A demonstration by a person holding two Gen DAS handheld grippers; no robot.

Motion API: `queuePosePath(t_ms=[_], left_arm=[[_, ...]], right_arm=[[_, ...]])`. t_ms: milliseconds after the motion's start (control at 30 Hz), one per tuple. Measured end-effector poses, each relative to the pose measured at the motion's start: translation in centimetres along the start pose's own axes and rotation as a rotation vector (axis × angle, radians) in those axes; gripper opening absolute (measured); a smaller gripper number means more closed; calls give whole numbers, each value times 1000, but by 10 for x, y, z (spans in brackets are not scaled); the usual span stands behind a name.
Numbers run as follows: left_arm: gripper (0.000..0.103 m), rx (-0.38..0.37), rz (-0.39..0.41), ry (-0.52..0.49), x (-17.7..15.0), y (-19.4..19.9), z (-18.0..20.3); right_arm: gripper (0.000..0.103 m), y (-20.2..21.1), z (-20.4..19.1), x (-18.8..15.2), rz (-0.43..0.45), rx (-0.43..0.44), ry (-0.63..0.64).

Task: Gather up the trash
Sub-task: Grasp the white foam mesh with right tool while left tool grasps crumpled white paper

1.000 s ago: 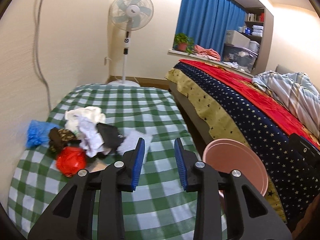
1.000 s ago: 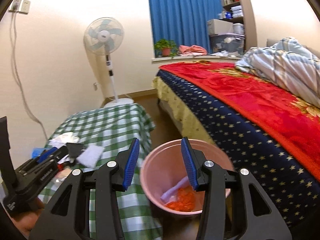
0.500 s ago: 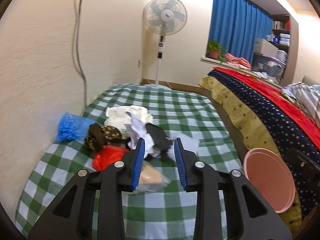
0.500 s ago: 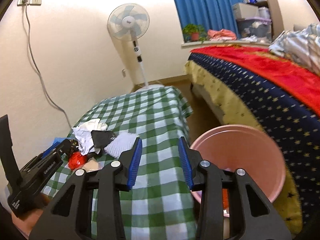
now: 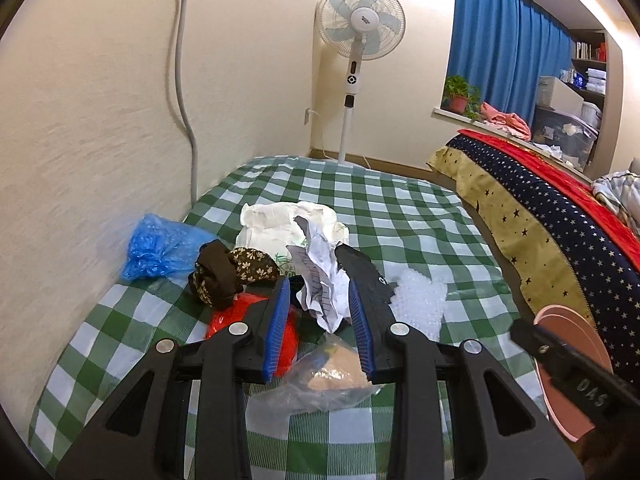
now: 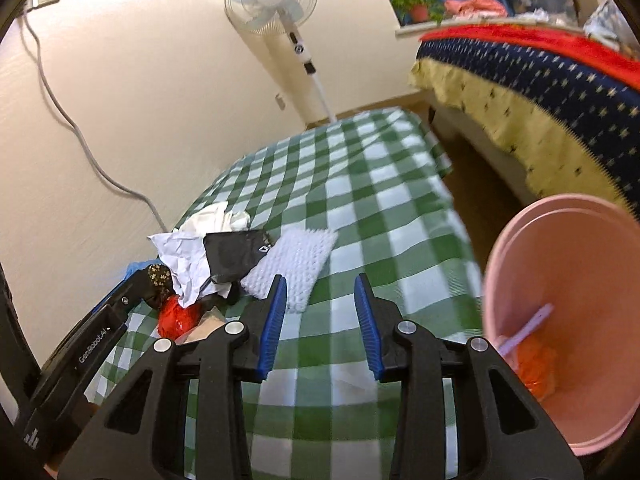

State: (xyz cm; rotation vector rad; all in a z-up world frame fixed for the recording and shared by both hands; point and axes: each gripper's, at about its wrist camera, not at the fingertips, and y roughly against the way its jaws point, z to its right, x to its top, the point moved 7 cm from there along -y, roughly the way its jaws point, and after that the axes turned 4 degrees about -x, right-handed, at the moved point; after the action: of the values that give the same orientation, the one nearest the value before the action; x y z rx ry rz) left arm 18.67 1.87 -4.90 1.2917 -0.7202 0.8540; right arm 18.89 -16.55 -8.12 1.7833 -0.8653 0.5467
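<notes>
Left gripper [image 5: 320, 328]: jaws parted, holding nothing, above the trash pile.
Between its fingers: crumpled white paper [image 5: 322, 280]; nearer, a clear plastic bag with tan contents [image 5: 332, 376].
Left of them: red crinkled wrapper [image 5: 240, 316], brown floral cloth [image 5: 228, 270], blue plastic bag [image 5: 158, 246].
Right gripper [image 6: 320, 320]: jaws apart, empty, over green checked cloth [image 6: 360, 184].
Ahead-left: white bubble wrap sheet [image 6: 294, 262], long axis running away from the fingers.
Right: pink plastic bin [image 6: 576, 320], mouth tilted toward camera.

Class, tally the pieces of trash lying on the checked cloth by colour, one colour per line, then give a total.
Blue: 1, plastic bag
White: 3, cloth bundle, crumpled paper, bubble wrap
Black: 1, pouch
Brown: 1, floral fabric
Red: 1, wrapper
Clear: 1, bag
Total: 8
</notes>
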Motion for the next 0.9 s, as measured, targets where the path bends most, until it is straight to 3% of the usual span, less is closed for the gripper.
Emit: queuePosePath(t_ms=[233, 533, 600, 667, 800, 900], left_arm=[[30, -6, -7, 12, 6, -15, -8], [31, -30, -26, 27, 10, -31, -6], [31, -28, -42, 31, 9, -36, -6], [31, -14, -67, 37, 6, -42, -8], [30, -31, -107, 45, -1, -50, -5], [13, -42, -108, 42, -1, -49, -3]], right_arm=[[37, -38, -10, 5, -56, 39, -37], [37, -82, -19, -2, -167, 26, -35], [33, -86, -20, -6, -184, 25, -21], [22, -87, -20, -9, -190, 25, -11], [9, -86, -21, -9, -189, 28, 7], [6, -84, -20, -7, -180, 28, 12]])
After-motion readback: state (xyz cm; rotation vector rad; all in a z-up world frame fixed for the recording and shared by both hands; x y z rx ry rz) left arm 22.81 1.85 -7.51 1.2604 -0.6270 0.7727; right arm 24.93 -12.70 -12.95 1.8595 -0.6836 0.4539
